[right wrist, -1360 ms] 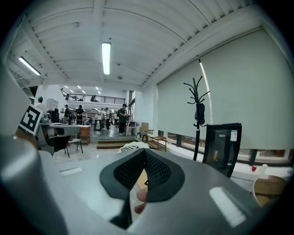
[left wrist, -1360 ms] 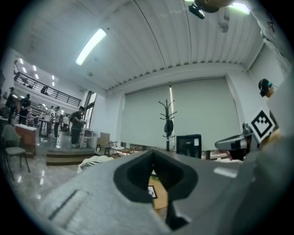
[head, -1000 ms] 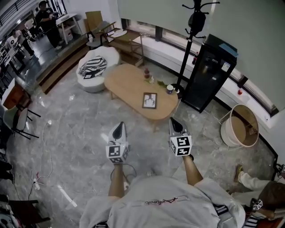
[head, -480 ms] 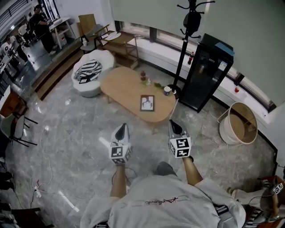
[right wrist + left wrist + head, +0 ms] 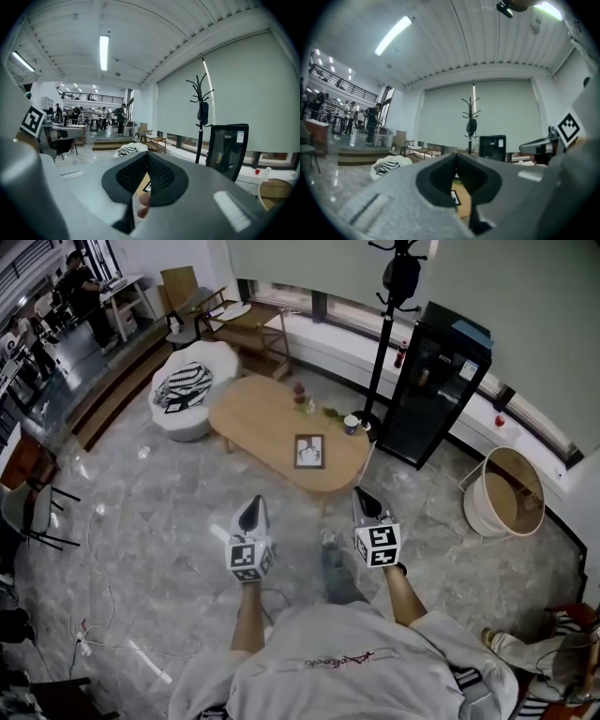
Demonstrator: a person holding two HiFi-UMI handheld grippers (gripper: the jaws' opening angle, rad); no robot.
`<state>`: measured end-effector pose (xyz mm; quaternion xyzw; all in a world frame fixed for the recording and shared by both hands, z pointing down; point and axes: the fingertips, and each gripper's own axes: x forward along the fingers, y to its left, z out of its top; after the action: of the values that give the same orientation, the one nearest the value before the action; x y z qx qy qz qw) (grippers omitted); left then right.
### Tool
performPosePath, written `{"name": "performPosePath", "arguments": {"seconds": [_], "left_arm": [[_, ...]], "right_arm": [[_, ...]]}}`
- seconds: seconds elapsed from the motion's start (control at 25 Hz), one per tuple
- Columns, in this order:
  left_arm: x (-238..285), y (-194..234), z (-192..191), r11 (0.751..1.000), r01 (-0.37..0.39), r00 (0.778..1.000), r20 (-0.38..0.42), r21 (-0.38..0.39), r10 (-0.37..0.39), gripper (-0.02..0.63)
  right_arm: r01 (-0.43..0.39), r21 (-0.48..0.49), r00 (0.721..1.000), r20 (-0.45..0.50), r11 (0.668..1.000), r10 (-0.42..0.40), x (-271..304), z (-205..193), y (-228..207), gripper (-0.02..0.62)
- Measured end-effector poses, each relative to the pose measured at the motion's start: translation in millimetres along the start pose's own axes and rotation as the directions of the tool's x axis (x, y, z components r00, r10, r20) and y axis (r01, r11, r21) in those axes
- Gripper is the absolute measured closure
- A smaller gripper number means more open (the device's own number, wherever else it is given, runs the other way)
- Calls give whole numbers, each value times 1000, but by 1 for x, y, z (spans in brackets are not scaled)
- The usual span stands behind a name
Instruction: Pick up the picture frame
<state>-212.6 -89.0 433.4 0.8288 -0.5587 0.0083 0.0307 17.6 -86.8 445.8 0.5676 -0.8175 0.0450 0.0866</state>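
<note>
Now, step: approach.
Picture frame point(image 5: 310, 451): flat on bench point(image 5: 262, 413), near end.
Left hand-held gripper point(image 5: 250, 512): closed, empty, short of bench.
Right hand-held gripper point(image 5: 365, 501): closed, empty.
Next: open jaws, take frame's rim.

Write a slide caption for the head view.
Left gripper and right gripper, both shut, point toward the frame on the table.

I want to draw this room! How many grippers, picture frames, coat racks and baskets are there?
Grippers: 2 (left gripper, right gripper)
Picture frame: 1
Coat rack: 1
Basket: 1
Total: 5
</note>
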Motion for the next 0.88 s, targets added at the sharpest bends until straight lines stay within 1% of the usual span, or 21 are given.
{"name": "performPosePath", "arguments": {"seconds": [0.16,0.32,0.52,0.88], "left_arm": [[9,4,-3,1000,-2,1000,-16,25,2,603],[31,15,2,999,-13,1000,-5,30,13,603],[71,22,0,1000,-2,1000,-7,23,3,603],[150,37,16,1000,12,1000,-2,25,-12,604]], "right_arm": [[0,8,1000,-2,1000,0,9,-8,-6,591],[-2,5,1000,0,1000,2,26,-7,-19,591],[-6,12,1000,-8,1000,6,57,-9,-30,591],[-12,7,1000,-6,1000,12,125,14,-66,591]]}}
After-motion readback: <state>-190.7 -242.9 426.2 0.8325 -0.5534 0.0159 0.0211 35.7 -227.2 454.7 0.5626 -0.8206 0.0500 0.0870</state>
